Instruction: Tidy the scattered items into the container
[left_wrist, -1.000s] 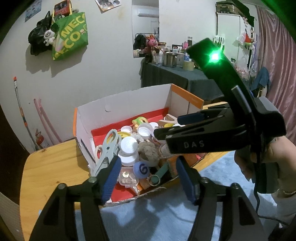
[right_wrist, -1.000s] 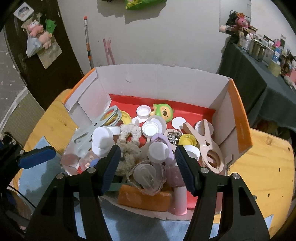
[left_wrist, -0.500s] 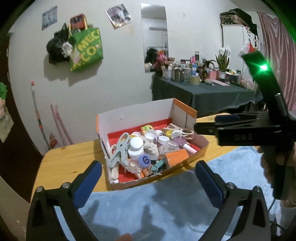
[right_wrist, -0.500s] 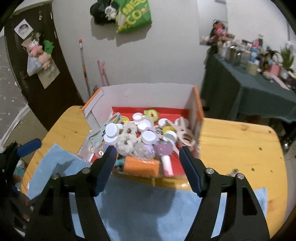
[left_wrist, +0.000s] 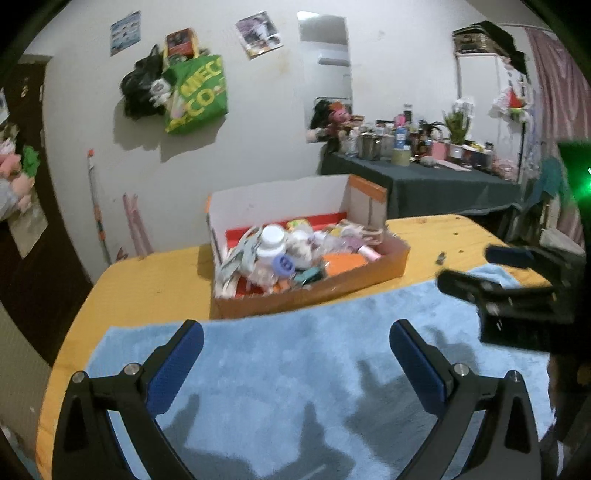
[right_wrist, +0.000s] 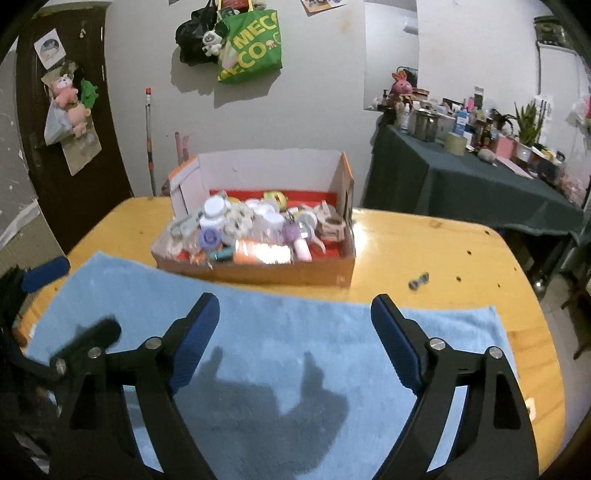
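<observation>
The cardboard box (right_wrist: 255, 271), heaped with caps, clips and small bottles, sits at twelve o'clock beyond the bare blue towel (right_wrist: 280, 332). The left gripper (left_wrist: 295, 363) gapes wide and empty; the right gripper (right_wrist: 295, 341) has just been opening, with nothing between its jaws. One small dark object (right_wrist: 418, 281) lies on the wooden table (right_wrist: 424, 243) at two o'clock; approach it low, jaws straddling it, then close gently.

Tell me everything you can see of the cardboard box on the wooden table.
The shallow cardboard box has a brown outside, white inner walls, orange-edged side flaps and a red floor. Its back wall stands tall and its front wall is low. It sits flat on the wooden table, its front edge at the blue towel. It is heaped with small items. Neither gripper touches it.
</observation>
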